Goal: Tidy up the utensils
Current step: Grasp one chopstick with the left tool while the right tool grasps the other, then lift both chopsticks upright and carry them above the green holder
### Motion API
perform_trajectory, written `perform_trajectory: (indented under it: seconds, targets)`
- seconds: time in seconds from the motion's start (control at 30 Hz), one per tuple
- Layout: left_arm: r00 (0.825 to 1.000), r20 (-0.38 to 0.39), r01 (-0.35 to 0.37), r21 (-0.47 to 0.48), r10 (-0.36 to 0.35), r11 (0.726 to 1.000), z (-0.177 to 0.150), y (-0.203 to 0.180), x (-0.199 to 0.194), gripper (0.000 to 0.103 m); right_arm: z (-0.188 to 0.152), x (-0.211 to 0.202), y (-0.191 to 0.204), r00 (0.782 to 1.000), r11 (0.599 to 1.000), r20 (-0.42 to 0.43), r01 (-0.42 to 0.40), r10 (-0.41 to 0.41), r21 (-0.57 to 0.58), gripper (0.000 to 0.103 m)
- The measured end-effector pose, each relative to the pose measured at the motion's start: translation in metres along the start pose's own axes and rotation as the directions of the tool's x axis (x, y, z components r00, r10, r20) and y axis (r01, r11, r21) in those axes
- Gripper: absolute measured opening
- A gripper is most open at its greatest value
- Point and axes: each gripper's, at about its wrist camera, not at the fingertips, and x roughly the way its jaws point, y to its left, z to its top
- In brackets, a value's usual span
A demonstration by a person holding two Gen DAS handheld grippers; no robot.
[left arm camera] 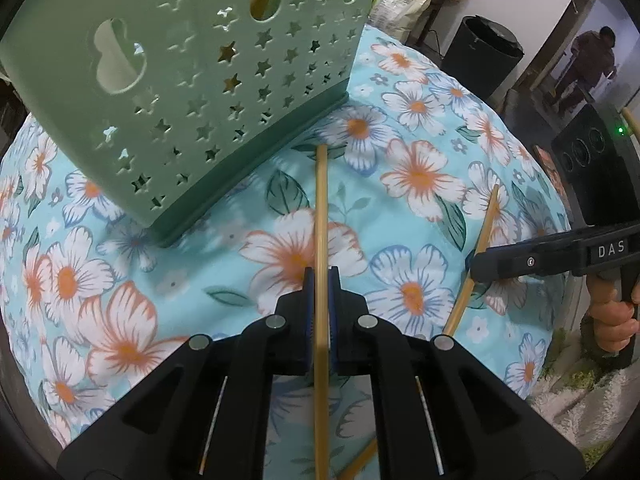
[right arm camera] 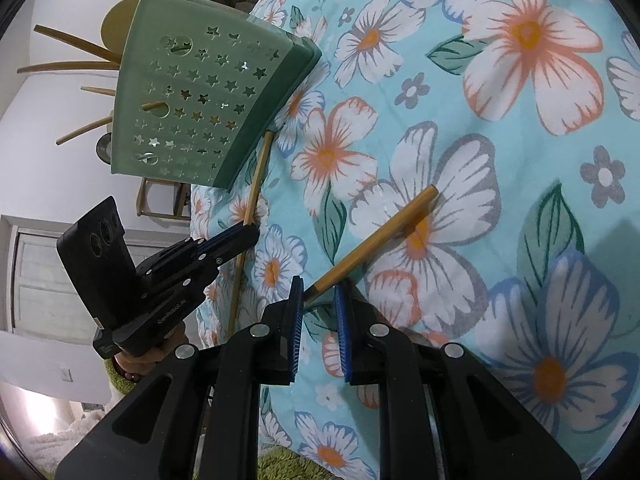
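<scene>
Item: two bamboo chopsticks on a floral cloth, one per tool, green holder behind.

Left tool is closed narrow on the first chopstick, which runs up centre frame to the foot of the star-punched utensil holder at upper left. Right tool stands part-open around the end of the second chopstick at mid frame; whether its pads press it cannot be told. Handling note: likely best to lift the first stick clear of the floral cloth before tilting it upright, since its far tip lies against the holder's base and could nudge it.
</scene>
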Motion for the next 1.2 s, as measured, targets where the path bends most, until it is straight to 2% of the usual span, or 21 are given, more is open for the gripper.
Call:
perform_trajectory:
  seconds: [0.07,0.13,0.17,0.33,0.5,0.57,0.73,0.97,1.07,1.2]
  targets:
    - [1.0,-0.013,-0.001,-0.002,0.001,1.0,0.003,0.0,0.001,0.009,0.0,-0.001,0.001,1.0,1.0,0.002,0.009,-0.009,-0.002,0.016]
    - [1.0,-0.017,0.016,-0.009,-0.016,1.0,0.007,0.0,0.0,0.023,0.001,-0.002,0.002,1.0,1.0,0.004,0.013,-0.013,0.004,0.018]
    - [1.0,-0.015,0.022,-0.015,-0.022,1.0,0.01,0.001,0.0,0.026,0.001,-0.002,0.003,1.0,1.0,0.004,0.014,-0.014,0.008,0.018]
    - [1.0,-0.026,0.007,-0.043,-0.008,0.999,0.023,0.002,0.008,0.027,0.006,0.0,0.0,1.0,0.999,0.015,0.0,-0.001,0.054,0.019]
    - [1.0,-0.012,-0.02,-0.057,0.02,0.998,0.03,0.001,0.016,0.026,0.011,0.001,-0.005,0.999,0.995,0.033,-0.017,0.014,0.097,0.019]
    - [1.0,0.007,-0.03,-0.07,0.031,0.997,0.031,0.002,0.017,0.023,0.012,0.0,-0.008,0.999,0.992,0.043,-0.032,0.027,0.121,0.018]
    - [0.998,0.035,-0.056,-0.087,0.06,0.995,0.031,0.003,0.016,0.006,0.013,-0.003,-0.014,0.998,0.989,0.064,-0.036,0.027,0.143,0.013]
    - [0.994,0.067,-0.078,-0.126,0.087,0.989,0.025,0.006,-0.001,0.005,0.011,-0.002,-0.002,0.996,0.996,0.092,-0.01,0.002,0.091,0.013]
    - [0.99,0.093,-0.095,-0.14,0.109,0.986,0.02,0.005,-0.016,0.005,0.01,-0.014,0.012,0.992,0.999,0.122,0.006,-0.012,0.044,0.013]
    - [0.974,0.15,-0.14,-0.184,0.169,0.973,0.012,0.002,-0.041,0.005,0.009,-0.028,0.032,0.984,0.998,0.173,0.045,-0.038,-0.035,0.012]
